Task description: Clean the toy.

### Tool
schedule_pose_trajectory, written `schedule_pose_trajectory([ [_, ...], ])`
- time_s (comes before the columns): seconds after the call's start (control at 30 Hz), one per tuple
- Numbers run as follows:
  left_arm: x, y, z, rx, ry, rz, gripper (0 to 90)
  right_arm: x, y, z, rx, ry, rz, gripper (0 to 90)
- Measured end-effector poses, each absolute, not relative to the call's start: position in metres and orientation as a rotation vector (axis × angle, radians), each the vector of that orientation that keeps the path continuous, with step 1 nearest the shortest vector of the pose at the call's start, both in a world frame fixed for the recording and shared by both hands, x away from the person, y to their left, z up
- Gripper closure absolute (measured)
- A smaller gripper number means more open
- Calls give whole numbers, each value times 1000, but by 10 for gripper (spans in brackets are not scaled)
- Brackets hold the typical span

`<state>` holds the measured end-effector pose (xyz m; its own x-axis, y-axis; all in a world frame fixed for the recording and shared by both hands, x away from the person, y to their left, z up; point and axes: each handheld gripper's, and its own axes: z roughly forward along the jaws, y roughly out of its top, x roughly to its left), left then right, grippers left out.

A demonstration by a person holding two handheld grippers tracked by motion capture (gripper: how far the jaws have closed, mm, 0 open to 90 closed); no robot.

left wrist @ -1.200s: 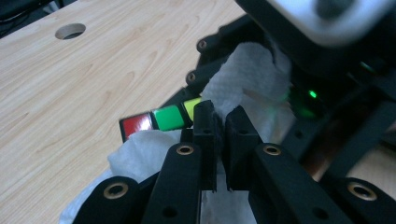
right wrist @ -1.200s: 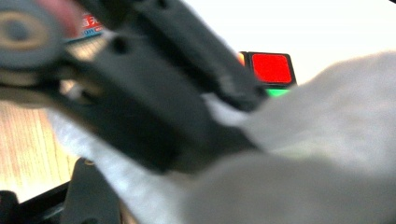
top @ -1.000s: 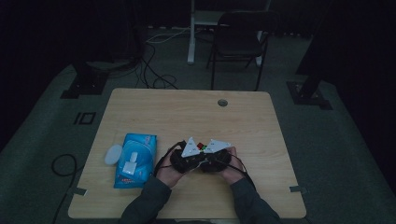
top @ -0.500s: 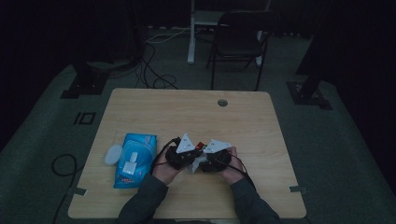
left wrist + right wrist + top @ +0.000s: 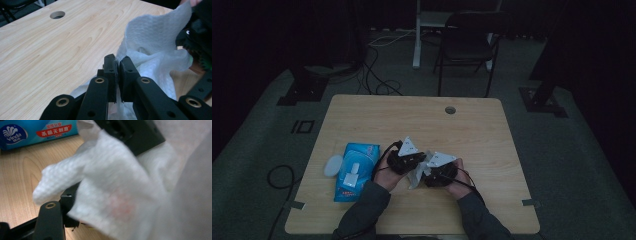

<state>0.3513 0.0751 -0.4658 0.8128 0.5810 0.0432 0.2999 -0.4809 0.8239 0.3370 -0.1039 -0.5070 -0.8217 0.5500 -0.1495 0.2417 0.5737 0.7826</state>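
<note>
The left hand-held gripper [image 5: 117, 65] pinches a thin white textured wipe [image 5: 155, 47], which drapes rightward to the right hand-held gripper [image 5: 428, 176], whose grip I cannot tell. Beyond, left, lies the blue wipe packet [image 5: 357, 170] on the pale wooden bench [image 5: 472, 125].

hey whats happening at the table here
A person holds a hand-held gripper in each hand, working a white wipe between them near the table's front edge. The left hand-held gripper is shut on the wipe's edge. The right hand-held gripper is draped in it, jaws hidden. A blue wipe pack lies to the left.
</note>
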Motion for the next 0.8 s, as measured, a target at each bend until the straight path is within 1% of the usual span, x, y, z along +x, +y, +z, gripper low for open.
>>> schedule_pose_trajectory([
  [0.6,365,74,-456,2105,643,385,863,327,-99,-503,541,2375,1065,338],
  [0.8,368,73,-455,2105,644,347,862,324,-98,-503,511,2359,1059,338],
])
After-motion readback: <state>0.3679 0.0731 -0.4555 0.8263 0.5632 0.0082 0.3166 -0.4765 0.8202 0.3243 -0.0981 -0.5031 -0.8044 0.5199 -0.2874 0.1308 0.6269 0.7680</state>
